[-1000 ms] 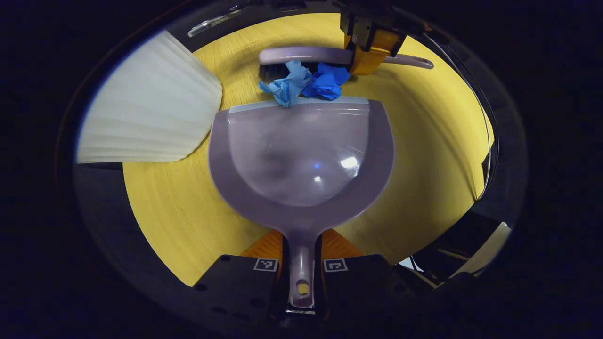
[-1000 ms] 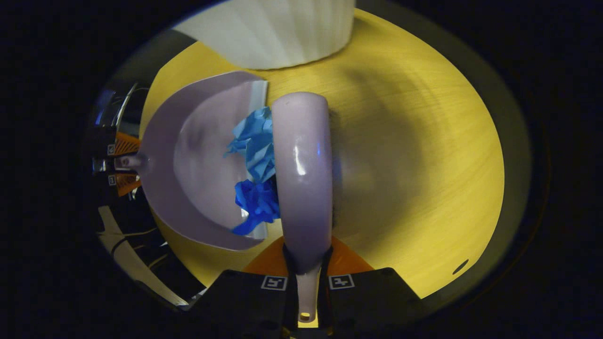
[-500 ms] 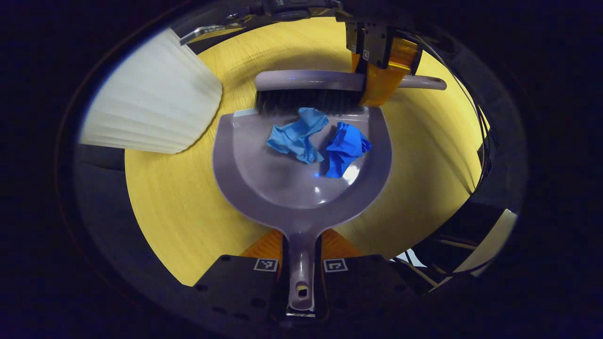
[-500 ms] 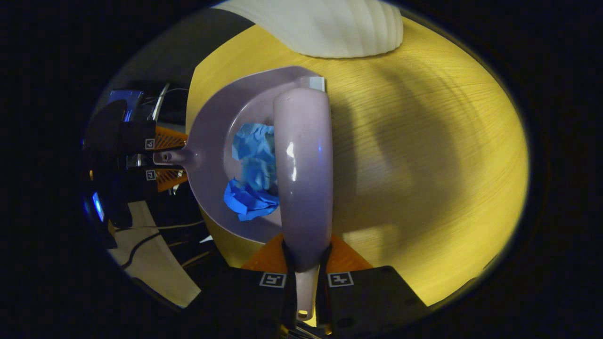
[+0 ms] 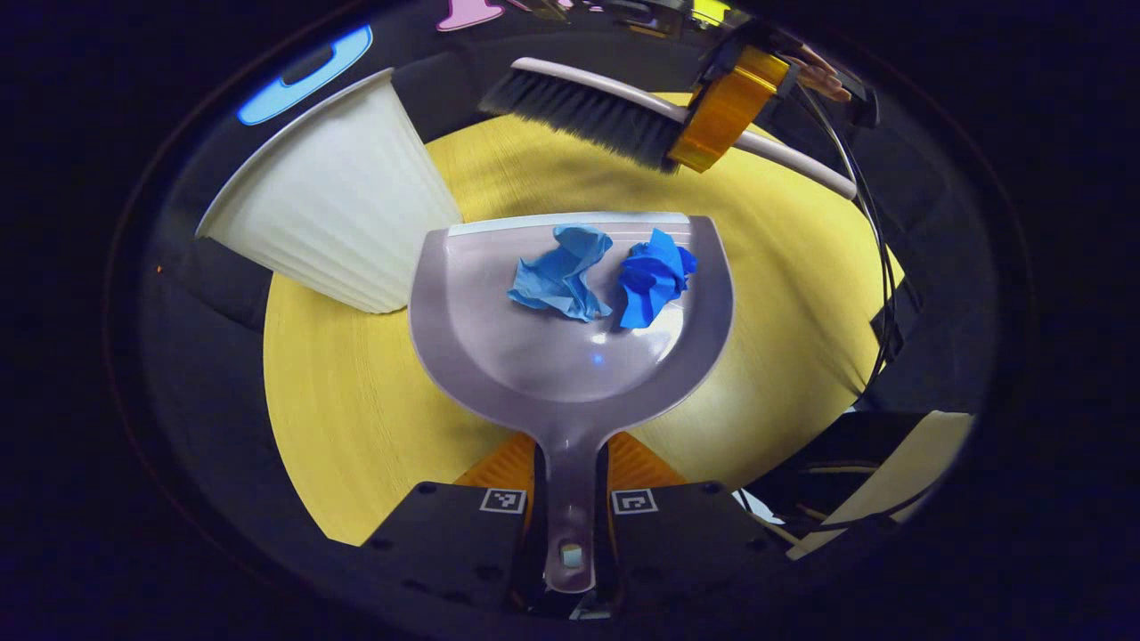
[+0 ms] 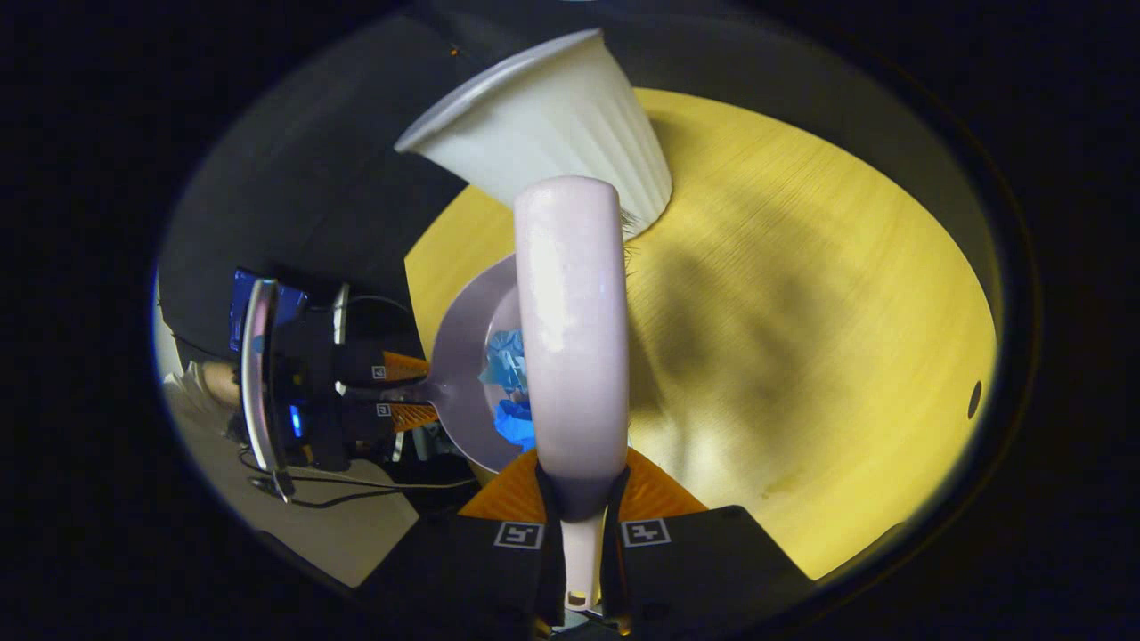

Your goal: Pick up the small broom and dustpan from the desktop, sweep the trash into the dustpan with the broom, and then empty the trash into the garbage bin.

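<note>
Sweeping done: both blue paper wads (image 5: 606, 276) in dustpan (image 5: 570, 356), left gripper (image 5: 570, 512) fingers clamped on its handle, right gripper (image 6: 579, 534) fingers clamped on broom (image 6: 570, 329) handle; emptying into white ribbed bin (image 5: 338, 214) at counter (image 5: 356, 427) edge left.

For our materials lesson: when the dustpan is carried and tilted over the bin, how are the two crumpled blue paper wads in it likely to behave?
The wads look light and loosely crumpled, so they would probably slide or tumble easily. The dustpan looks smooth and glossy, offering little grip. They lie near its open front lip, so even a slight forward tilt may spill them early.

Lilac dustpan (image 5: 570, 356), blue scraps (image 5: 601, 276), ribbed white bin (image 5: 334, 214), seemingly wood-grained yellow table (image 5: 356, 427).
</note>
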Demonstrator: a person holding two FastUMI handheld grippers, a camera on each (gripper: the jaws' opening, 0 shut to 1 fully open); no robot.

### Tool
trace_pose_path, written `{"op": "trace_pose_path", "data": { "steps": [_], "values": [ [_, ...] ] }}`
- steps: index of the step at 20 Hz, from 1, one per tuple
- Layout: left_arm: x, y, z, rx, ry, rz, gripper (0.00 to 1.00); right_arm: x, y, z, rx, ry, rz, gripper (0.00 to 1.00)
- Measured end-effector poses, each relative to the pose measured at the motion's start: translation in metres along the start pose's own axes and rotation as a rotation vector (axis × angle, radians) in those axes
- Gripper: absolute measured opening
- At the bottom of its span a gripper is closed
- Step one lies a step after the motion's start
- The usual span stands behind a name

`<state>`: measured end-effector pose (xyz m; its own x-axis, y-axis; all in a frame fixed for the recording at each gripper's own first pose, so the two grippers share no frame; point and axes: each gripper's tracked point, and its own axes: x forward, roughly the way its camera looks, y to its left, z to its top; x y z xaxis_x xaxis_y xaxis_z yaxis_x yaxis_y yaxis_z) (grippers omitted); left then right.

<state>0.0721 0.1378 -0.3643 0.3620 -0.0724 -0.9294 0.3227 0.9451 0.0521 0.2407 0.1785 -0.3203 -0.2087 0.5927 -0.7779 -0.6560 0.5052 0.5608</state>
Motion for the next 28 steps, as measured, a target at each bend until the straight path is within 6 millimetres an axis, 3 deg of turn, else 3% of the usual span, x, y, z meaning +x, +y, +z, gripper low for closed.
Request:
{"op": "trace_pose_path", "data": {
  "steps": [2,4,7,11,14,18,20,26,28],
  "values": [
    [-0.011,-0.004,0.006,-0.040,-0.061,-0.013,0.20,-0.027,-0.009,-0.006,0.029,-0.097,-0.007,0.17],
    [-0.031,-0.004,0.015,-0.056,-0.125,-0.008,0.20,-0.069,-0.022,-0.012,0.068,-0.211,-0.031,0.17],
    [-0.066,0.000,0.036,-0.028,-0.224,0.029,0.19,-0.113,-0.041,-0.032,0.099,-0.360,-0.087,0.17],
    [-0.113,0.008,0.064,-0.043,-0.329,0.060,0.18,-0.130,-0.075,-0.054,0.120,-0.451,-0.265,0.17],
    [-0.152,0.059,0.096,-0.008,-0.373,0.196,0.19,-0.138,-0.087,-0.057,0.094,-0.462,-0.431,0.17],
    [-0.193,0.150,0.140,0.147,-0.373,0.503,0.18,-0.137,-0.069,-0.059,0.132,-0.519,-0.329,0.17],
    [-0.205,0.188,0.159,0.228,-0.342,0.618,0.18,-0.136,-0.072,-0.059,0.118,-0.517,-0.365,0.17],
    [-0.209,0.256,0.179,0.432,-0.191,0.817,0.18,-0.140,-0.073,-0.074,0.145,-0.530,-0.353,0.17],
    [-0.214,0.269,0.172,0.516,-0.134,0.882,0.18,-0.140,-0.075,-0.078,0.147,-0.527,-0.358,0.17]
  ]
}}
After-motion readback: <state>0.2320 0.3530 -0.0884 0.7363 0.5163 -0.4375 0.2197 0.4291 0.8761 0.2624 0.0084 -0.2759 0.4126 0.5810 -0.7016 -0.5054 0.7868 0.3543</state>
